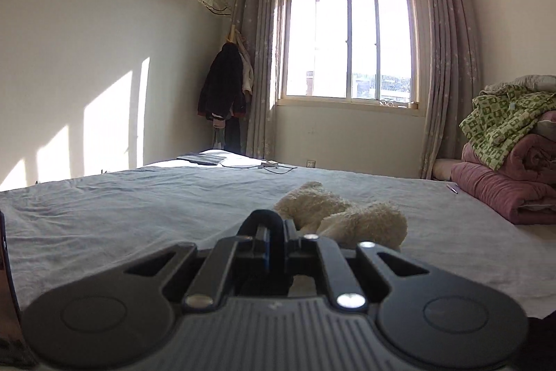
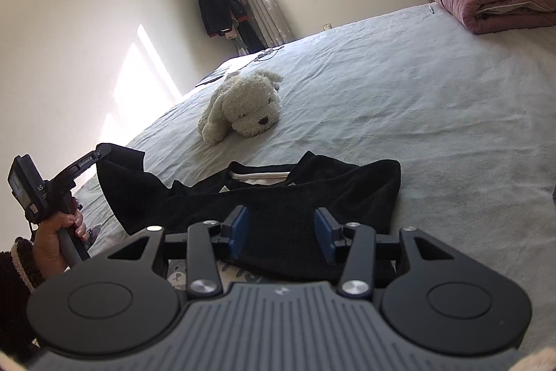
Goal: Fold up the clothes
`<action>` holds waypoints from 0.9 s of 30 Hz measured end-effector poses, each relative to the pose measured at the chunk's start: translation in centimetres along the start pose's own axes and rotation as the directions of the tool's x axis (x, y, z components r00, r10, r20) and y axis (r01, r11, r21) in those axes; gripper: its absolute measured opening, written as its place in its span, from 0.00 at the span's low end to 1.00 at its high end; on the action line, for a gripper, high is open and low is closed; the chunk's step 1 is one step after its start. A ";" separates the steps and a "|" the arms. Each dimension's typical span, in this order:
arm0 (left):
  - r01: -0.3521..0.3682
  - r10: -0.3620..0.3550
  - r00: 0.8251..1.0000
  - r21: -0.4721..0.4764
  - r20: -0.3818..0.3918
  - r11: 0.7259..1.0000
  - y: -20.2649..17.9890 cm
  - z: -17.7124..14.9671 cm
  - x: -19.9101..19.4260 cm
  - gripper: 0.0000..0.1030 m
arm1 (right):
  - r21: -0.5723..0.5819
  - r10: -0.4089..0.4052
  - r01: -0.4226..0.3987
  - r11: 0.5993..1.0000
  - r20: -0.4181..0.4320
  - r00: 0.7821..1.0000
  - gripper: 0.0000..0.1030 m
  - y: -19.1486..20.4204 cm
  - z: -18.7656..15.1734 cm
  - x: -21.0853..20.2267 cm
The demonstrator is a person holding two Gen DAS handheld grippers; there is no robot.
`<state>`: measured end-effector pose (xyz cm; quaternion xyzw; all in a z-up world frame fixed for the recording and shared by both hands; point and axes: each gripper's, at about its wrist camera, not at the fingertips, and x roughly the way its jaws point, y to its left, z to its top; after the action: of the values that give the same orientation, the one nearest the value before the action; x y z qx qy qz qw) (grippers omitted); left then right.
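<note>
Right wrist view: black garment [image 2: 278, 197] on bed [image 2: 434, 93], one corner clamped in left tongs [image 2: 104, 149], lifted at left. Right tongs [image 2: 283, 232] apart, fabric between pads, not pinched. Risk: one-sided lift drags garment askew, bunches fold; plush dog [image 2: 243, 108] near, could snag. Left hand [image 2: 57, 239] gripping handle, tongs angled up.

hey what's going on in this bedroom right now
A person is starting to fold a black garment on the bed. The left gripper is clamped shut on one corner of it, held above the sheet. The right gripper has its pads either side of the near edge, not visibly pressing. A white plush dog lies beyond.
</note>
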<state>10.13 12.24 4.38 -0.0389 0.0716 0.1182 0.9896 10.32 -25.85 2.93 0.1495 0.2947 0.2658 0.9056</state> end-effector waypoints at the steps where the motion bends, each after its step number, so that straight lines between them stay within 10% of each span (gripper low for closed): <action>1: 0.039 -0.039 0.999 -0.003 -0.006 0.999 -0.9 -0.2 -0.2 0.07 | -0.008 -0.005 0.005 1.000 0.004 1.000 0.46 0.7 0.4 -0.2; 13: 0.390 -0.368 0.897 0.049 -0.245 0.919 -9.6 -6.9 0.1 0.07 | -0.085 -0.068 0.070 0.994 0.020 0.997 0.49 5.9 2.5 0.9; 18: 0.518 -0.463 0.734 -0.032 -0.497 0.855 -9.8 -9.7 2.3 0.29 | -0.091 -0.076 0.074 0.993 -0.012 0.997 0.49 6.7 2.4 2.6; 23: 0.625 -0.562 0.632 -0.077 -0.534 0.777 -7.8 -7.0 -0.4 0.47 | -0.097 -0.078 0.074 0.993 -0.035 0.996 0.49 7.5 2.1 3.8; 27: 0.626 -0.560 0.631 -0.074 -0.536 0.776 -4.4 -4.2 -1.9 0.49 | -0.092 -0.070 0.065 0.994 -0.051 0.996 0.50 8.5 1.9 5.3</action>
<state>8.78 7.11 0.80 -0.0323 0.3317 -0.2341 0.9133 11.74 -16.14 5.65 0.0913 0.3116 0.2519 0.9117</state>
